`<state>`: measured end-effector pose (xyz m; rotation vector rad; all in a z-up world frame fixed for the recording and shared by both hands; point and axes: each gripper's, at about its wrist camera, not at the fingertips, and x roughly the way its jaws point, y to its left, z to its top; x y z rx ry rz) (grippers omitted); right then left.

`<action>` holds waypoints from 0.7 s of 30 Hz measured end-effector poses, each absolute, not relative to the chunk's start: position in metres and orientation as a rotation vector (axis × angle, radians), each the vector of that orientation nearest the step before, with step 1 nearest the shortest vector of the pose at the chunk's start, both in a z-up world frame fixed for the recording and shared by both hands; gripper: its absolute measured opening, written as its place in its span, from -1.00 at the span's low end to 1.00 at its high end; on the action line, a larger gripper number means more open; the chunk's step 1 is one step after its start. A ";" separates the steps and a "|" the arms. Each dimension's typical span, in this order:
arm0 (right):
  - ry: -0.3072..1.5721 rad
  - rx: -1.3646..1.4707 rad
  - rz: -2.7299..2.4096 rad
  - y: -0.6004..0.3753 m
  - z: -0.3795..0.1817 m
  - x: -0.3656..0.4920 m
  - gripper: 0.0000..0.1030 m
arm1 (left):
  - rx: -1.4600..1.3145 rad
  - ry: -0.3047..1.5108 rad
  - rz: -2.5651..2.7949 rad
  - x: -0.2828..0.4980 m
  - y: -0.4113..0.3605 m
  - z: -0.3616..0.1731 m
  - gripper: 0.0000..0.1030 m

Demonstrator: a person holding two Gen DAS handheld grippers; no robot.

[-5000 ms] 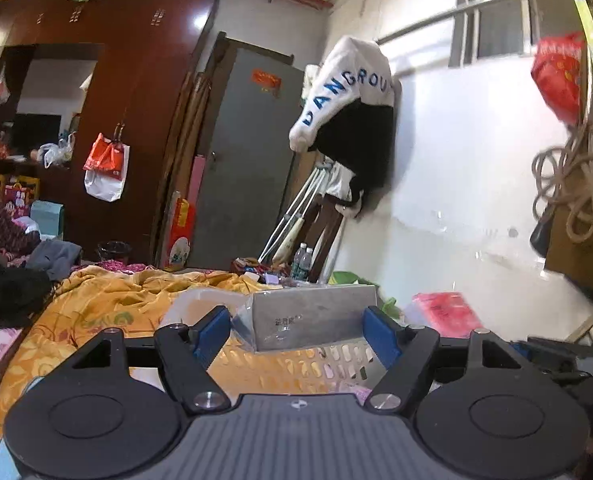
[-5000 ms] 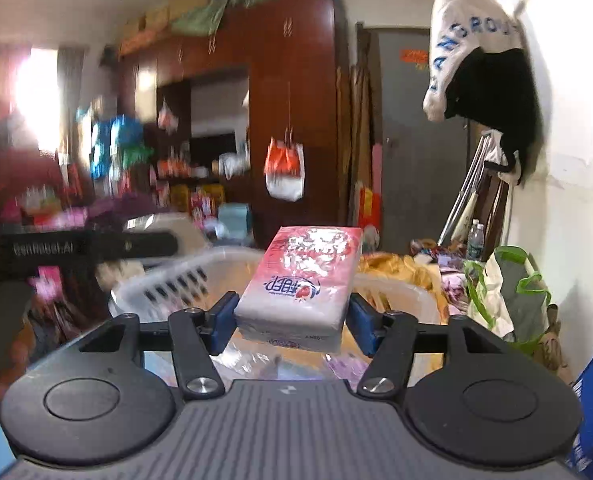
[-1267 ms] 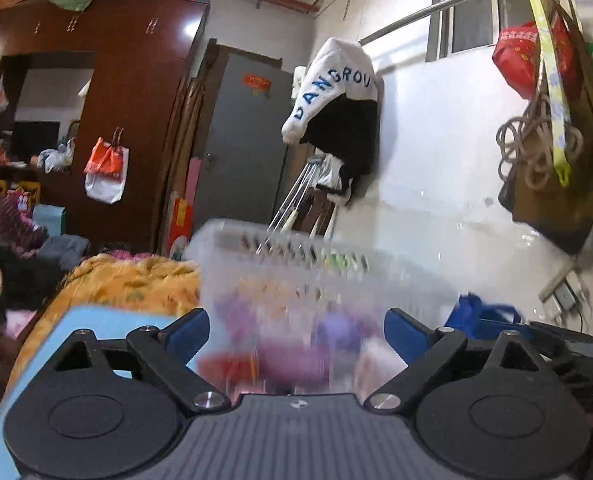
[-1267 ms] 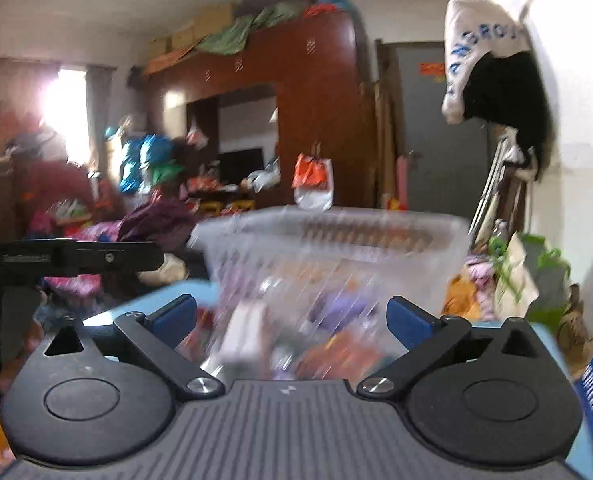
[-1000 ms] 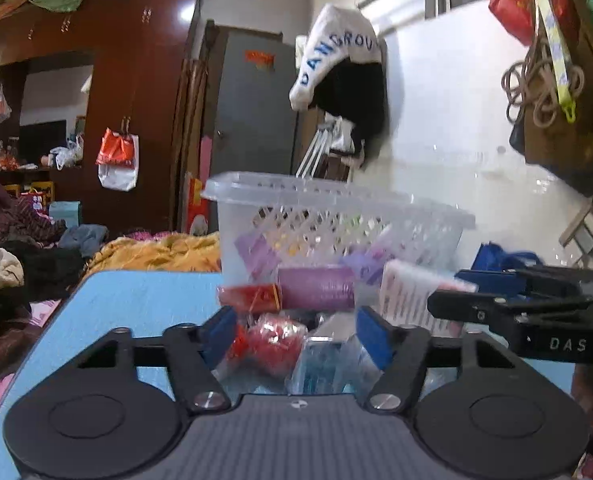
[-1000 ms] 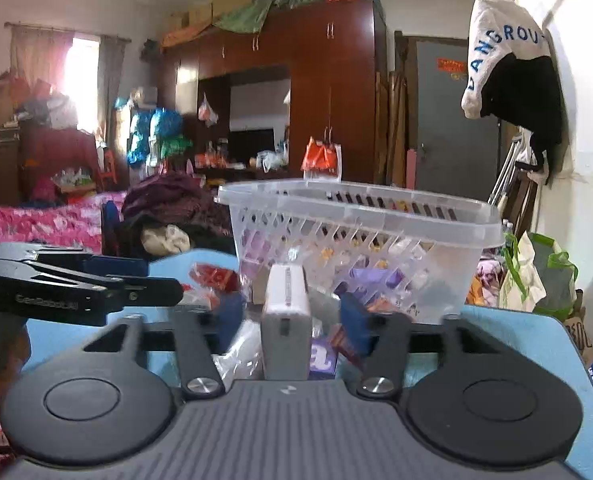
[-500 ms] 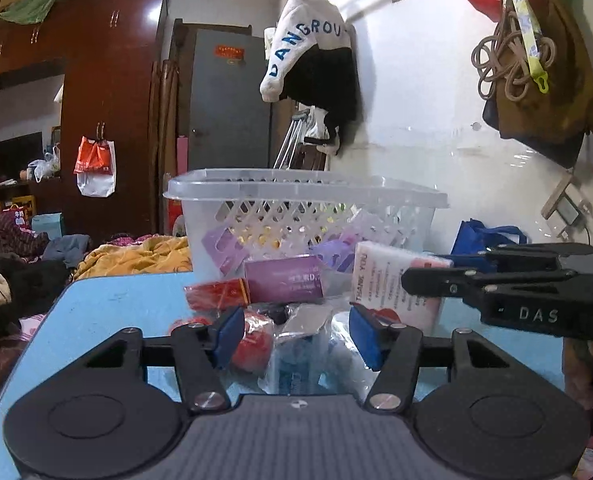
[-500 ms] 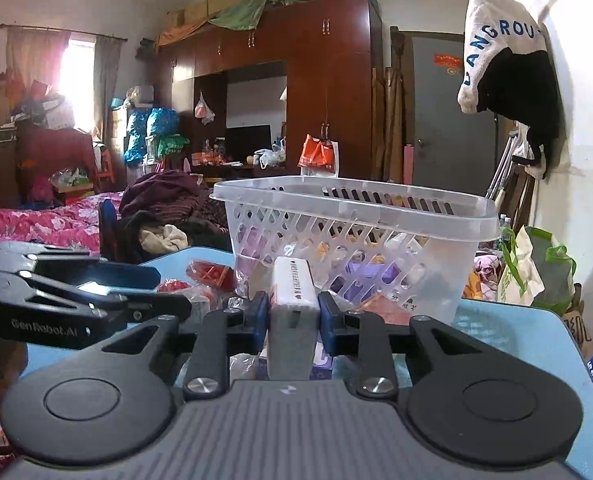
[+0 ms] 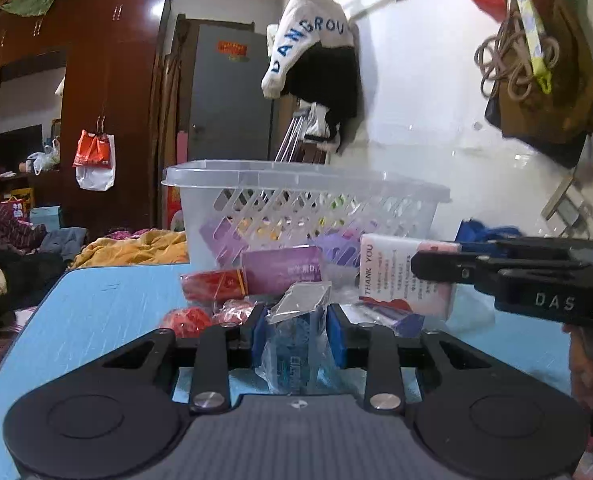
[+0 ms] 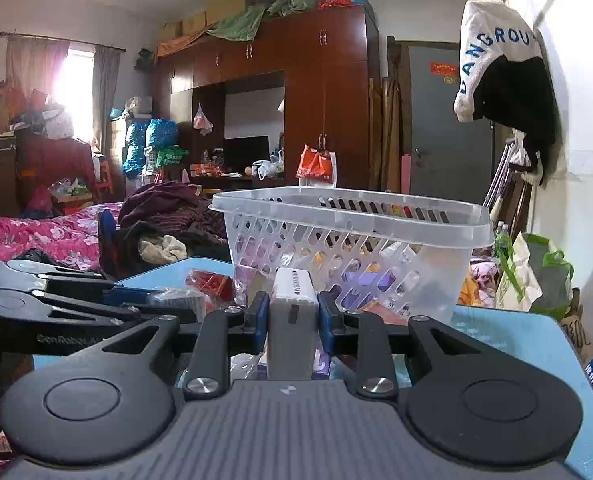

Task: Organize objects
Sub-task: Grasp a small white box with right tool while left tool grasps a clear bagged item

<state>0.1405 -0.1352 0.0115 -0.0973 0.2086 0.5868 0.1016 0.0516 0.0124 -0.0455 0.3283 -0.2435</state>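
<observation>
A pile of small packets lies on the blue table (image 9: 108, 304) in front of a clear plastic basket (image 9: 304, 180). My left gripper (image 9: 296, 320) is closing on a clear packet with blue contents (image 9: 296, 344), and its blue pads press on both sides of it. My right gripper (image 10: 292, 316) is shut on an upright white and pink pack (image 10: 291, 300). From the left wrist view that pack (image 9: 396, 280) reads "THANK YOU" and sits in the right gripper's fingers (image 9: 496, 268). A red packet (image 9: 212, 284) and a purple packet (image 9: 282, 266) lie just behind.
The basket (image 10: 352, 208) holds several purple and coloured packets. The left gripper's arm (image 10: 56, 304) crosses the left of the right wrist view. Clothes are heaped on beds (image 10: 56, 236) beyond the table. A white wall (image 9: 436, 120) with hanging bags stands on the right.
Both grippers came down from the basket to the pile. The left jaws closed onto the clear blue packet. The right jaws closed onto the white pack and have held it since.
</observation>
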 end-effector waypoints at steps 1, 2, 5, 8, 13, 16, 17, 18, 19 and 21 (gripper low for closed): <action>0.197 -0.097 0.587 -0.135 0.011 0.139 -0.45 | -0.058 0.319 -0.250 0.101 0.054 0.013 -0.30; 0.186 -0.095 0.589 -0.136 0.012 0.137 -0.45 | -0.071 0.309 -0.258 0.100 0.057 0.012 -0.30; 0.151 -0.078 0.592 -0.140 0.012 0.133 -0.45 | -0.091 0.285 -0.271 0.097 0.061 0.012 -0.30; 0.119 -0.074 0.589 -0.142 0.013 0.129 -0.46 | -0.088 0.249 -0.276 0.092 0.061 0.012 -0.29; 0.126 -0.087 0.603 -0.139 0.003 0.127 -0.46 | -0.104 0.186 -0.267 0.085 0.063 0.017 -0.29; 0.065 -0.042 0.612 -0.148 0.010 0.120 -0.47 | -0.123 0.139 -0.287 0.085 0.061 0.033 -0.29; 0.043 -0.042 0.601 -0.150 0.017 0.116 -0.47 | -0.133 0.123 -0.295 0.085 0.061 0.040 -0.29; 0.022 -0.045 0.593 -0.152 0.027 0.114 -0.47 | -0.147 0.104 -0.306 0.086 0.061 0.048 -0.29; 0.004 -0.053 0.587 -0.152 0.037 0.115 -0.47 | -0.163 0.078 -0.320 0.088 0.061 0.059 -0.29; -0.002 -0.066 0.560 -0.150 0.060 0.128 -0.46 | -0.203 0.046 -0.330 0.102 0.061 0.081 -0.29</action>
